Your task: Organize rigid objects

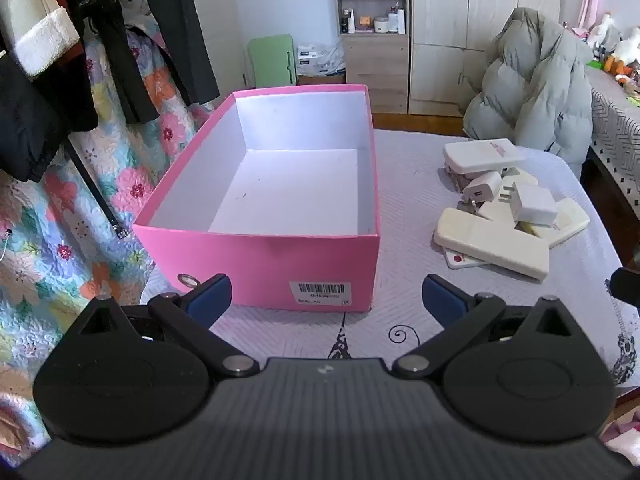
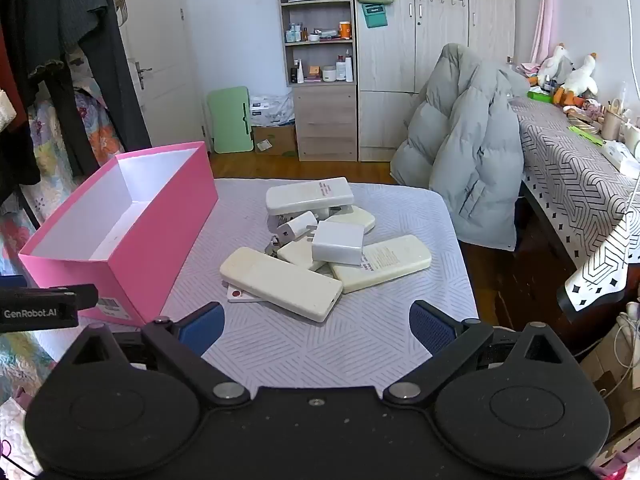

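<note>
A puffy grey down jacket (image 2: pixel 464 152) hung over a chair; a green folding board (image 2: pixel 232 120) leaned against the white wall.

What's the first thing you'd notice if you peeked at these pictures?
The big bright pink cardboard box, open and empty with a white inside, sits on the left of the pale patterned tablecloth. Right of it lies a jumbled pile of cream plastic remotes and white chargers. Behind the table slumps a puffy grey jacket.
</note>
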`<state>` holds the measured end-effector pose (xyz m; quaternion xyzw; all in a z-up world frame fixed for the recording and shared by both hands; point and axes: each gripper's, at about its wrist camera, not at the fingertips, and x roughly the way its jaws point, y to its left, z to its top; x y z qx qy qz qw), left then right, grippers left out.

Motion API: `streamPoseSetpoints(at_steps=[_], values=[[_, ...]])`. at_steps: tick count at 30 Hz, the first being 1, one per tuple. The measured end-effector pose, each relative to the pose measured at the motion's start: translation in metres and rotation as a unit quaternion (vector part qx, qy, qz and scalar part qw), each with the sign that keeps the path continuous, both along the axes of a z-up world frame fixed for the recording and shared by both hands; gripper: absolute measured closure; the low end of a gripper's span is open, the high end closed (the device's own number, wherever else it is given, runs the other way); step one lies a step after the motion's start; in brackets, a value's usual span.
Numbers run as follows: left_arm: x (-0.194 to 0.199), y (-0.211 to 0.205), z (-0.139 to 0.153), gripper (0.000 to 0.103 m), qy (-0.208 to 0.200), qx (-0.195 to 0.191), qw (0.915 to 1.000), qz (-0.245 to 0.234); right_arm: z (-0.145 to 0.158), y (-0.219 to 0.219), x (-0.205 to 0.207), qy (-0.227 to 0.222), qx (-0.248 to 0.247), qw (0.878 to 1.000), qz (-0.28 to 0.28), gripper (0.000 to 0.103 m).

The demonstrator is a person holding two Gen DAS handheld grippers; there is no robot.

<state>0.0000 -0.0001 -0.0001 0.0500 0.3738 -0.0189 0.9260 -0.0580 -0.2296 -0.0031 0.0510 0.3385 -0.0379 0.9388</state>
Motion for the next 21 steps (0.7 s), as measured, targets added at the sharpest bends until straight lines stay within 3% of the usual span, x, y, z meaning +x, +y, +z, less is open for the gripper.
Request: streamPoseSetpoints(at_steps=[4,7,11,21], values=[[0.000,-0.005,0.001,0.000,-0.005,0.012,0.9999,-0.010,0.001,0.000,0.000,0.005,0.001,1.000,0.002,0.002],[-0.007,0.004,0.006,0.000,-0.022,-0.013,0.9994,-0.021,0.002,-0.003,-0.001,0.003,0.000,1.000,0.002,0.003],[-0.008,0.004,0.002,0.000,-0.014,-0.035,0.9991,-0.021,-0.001,-0.001,-0.001,0.003,0.000,1.000,0.002,0.003],[-0.005,0.006,0.000,0.000,-0.015,-0.037,0.9990,-0.018,0.000,0.000,-0.002,0.000,-0.006,1.000,0.001,0.003]])
